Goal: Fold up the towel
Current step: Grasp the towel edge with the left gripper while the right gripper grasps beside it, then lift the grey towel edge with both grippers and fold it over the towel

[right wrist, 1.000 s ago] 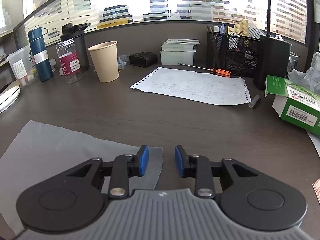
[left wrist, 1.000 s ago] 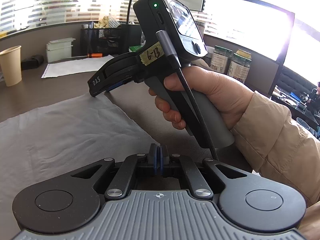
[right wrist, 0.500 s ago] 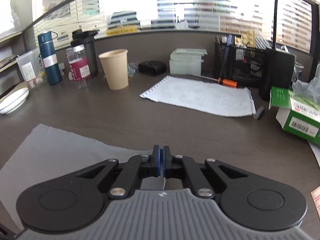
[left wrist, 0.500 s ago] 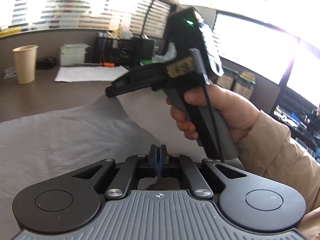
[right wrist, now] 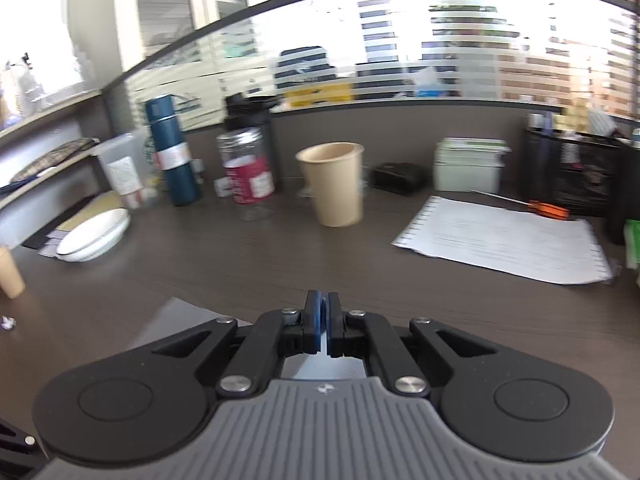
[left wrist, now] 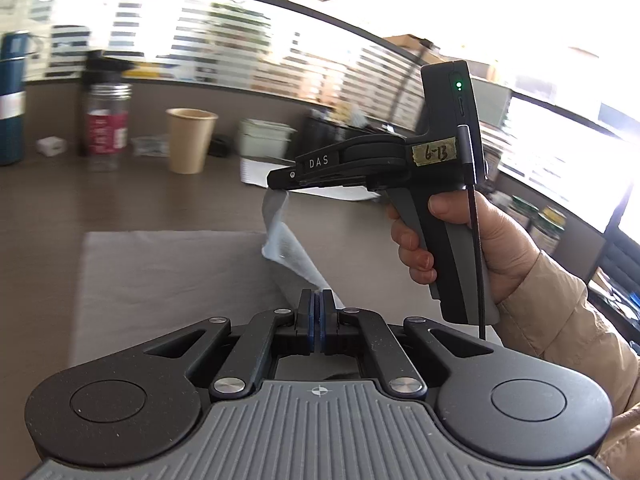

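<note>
A grey towel (left wrist: 168, 280) lies flat on the dark desk, and its right edge is lifted off the surface. In the left wrist view my left gripper (left wrist: 319, 312) is shut on that raised edge close to the camera. Farther off, my right gripper (left wrist: 280, 182), held by a hand (left wrist: 480, 240), is shut on the towel's far corner, which hangs below its tip as a twisted strip. In the right wrist view the right gripper (right wrist: 322, 320) has its blue pads together, with the towel (right wrist: 180, 316) showing below and behind them.
A paper cup (right wrist: 334, 182), a clear jar with a red label (right wrist: 248, 172) and a blue flask (right wrist: 170, 152) stand at the back. A white bowl (right wrist: 94, 236) sits left. A printed sheet (right wrist: 504, 240), an orange screwdriver (right wrist: 548, 210) and a black mesh organiser (right wrist: 576, 172) lie right.
The right gripper's jaws closed on the towel's far corner and lifted it. Both grippers rose and swung left, raising the towel's right edge off the desk.
</note>
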Demonstrator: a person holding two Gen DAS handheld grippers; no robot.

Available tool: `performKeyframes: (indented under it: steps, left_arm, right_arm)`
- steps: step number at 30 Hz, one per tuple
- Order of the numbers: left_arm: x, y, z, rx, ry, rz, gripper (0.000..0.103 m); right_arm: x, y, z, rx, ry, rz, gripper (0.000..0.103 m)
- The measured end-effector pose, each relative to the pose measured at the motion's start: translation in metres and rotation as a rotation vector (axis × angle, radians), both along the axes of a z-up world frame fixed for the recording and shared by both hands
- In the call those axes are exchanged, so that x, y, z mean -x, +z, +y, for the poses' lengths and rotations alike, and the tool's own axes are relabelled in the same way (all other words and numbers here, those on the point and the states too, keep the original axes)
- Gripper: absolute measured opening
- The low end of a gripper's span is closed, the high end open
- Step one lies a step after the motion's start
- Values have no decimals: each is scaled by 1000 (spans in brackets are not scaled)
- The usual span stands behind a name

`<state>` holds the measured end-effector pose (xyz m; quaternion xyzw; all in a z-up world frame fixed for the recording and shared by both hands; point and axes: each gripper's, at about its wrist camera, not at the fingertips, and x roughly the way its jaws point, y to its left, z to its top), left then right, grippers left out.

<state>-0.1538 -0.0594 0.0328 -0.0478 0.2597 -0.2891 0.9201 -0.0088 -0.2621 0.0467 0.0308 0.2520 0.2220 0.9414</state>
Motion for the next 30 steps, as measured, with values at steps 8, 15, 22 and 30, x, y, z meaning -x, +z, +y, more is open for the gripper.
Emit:
performKeyframes:
  steps: [8, 15, 22, 30]
  left_arm:
    - [20, 2, 39, 38, 80, 11, 4]
    - [28, 4, 60, 68, 113, 11, 4]
    - [24, 1, 69, 82, 146, 28, 4]
    - [19, -12, 68, 69, 127, 96, 5]
  right_arm:
    - [-10, 5, 61, 14, 81, -5, 3]
    - [-15, 6, 94, 30, 115, -5, 3]
    - [-20, 3, 112, 51, 139, 2, 3]
    - [-19, -10, 116, 89, 212, 109, 11]
